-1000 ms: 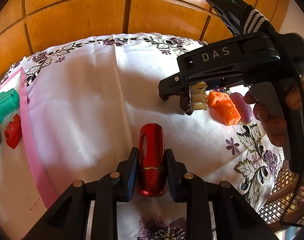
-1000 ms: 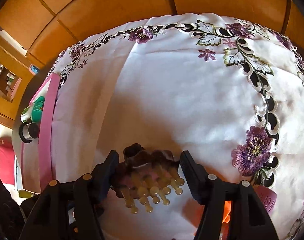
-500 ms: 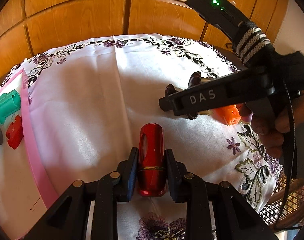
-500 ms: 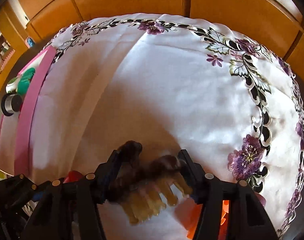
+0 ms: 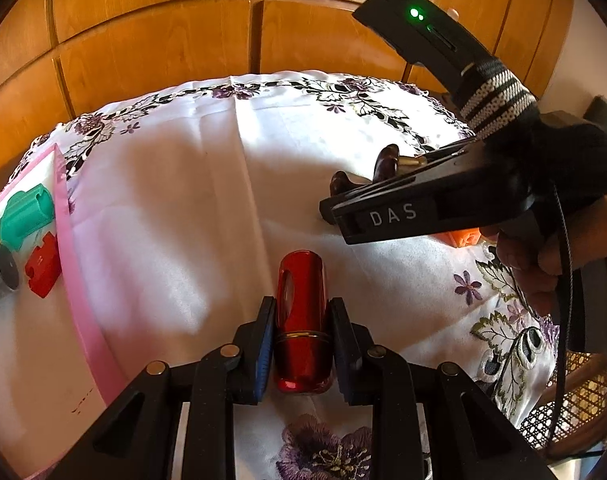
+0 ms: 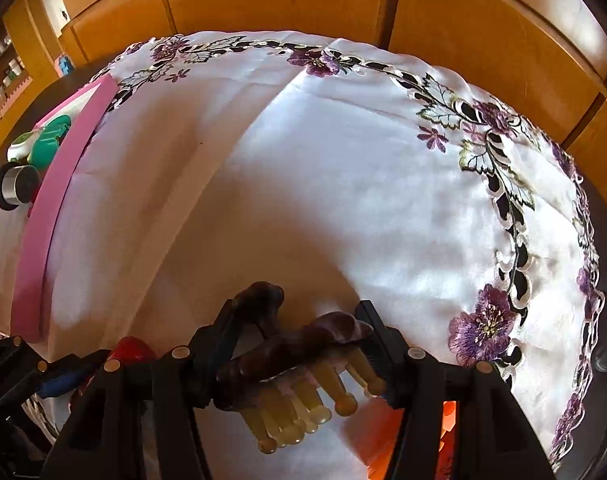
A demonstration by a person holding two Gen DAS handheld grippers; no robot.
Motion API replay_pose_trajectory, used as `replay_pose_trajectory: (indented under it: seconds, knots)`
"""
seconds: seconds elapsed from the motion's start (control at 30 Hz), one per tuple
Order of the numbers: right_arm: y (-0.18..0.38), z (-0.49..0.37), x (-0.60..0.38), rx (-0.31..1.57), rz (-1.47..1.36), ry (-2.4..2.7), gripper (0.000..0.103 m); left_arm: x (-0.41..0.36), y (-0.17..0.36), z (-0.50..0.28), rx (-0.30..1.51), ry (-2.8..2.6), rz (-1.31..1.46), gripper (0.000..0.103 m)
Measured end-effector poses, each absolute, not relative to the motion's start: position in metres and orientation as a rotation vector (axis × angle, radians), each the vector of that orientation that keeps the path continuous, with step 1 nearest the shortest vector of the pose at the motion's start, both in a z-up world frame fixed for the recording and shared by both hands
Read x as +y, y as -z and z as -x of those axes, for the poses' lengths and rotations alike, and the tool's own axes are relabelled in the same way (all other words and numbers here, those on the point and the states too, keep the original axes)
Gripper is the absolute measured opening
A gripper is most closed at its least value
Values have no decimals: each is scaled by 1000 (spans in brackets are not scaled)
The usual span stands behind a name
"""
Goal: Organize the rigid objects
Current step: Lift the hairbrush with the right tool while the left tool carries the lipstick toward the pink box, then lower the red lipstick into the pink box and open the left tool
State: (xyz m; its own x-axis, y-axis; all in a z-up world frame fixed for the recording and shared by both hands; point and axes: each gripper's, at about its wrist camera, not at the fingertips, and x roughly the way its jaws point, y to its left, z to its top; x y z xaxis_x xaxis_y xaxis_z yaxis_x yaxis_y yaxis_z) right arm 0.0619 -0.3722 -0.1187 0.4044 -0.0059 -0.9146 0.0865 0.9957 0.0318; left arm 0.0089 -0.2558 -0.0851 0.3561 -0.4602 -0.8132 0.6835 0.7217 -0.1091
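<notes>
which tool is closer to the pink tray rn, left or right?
Left. The left tool, shut on the red tube, sits just beside the pink tray. The right tool, gripping the brown hair claw, is farther across the cloth.

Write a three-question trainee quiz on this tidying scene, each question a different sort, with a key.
1. True or false: the left claw is shut on the red cylinder.
2. Which item sits between the right claw fingers? A) green tube B) brown hair clip C) orange block
3. Fill in: the green tube and red block lie on the ____-rimmed tray.

Key: 1 true; 2 B; 3 pink.
</notes>
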Motion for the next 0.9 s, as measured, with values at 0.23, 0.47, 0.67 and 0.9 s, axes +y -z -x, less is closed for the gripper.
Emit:
replay_pose_trajectory:
  seconds: [0.23,0.47,0.67,0.9]
  knots:
    - [119,-62,-373,1144,-72,57,59,-247,61,-2,895,771,-241,26]
    - [119,-61,-373,1141,-65,58,59,-222,31,-6,857,746,-160,26]
    - [119,-61,-372,1139,-40,61,59,-179,0,-22,811,665,-46,26]
    - [118,-60,-368,1133,-7,67,59,-102,-12,-49,796,493,55,26]
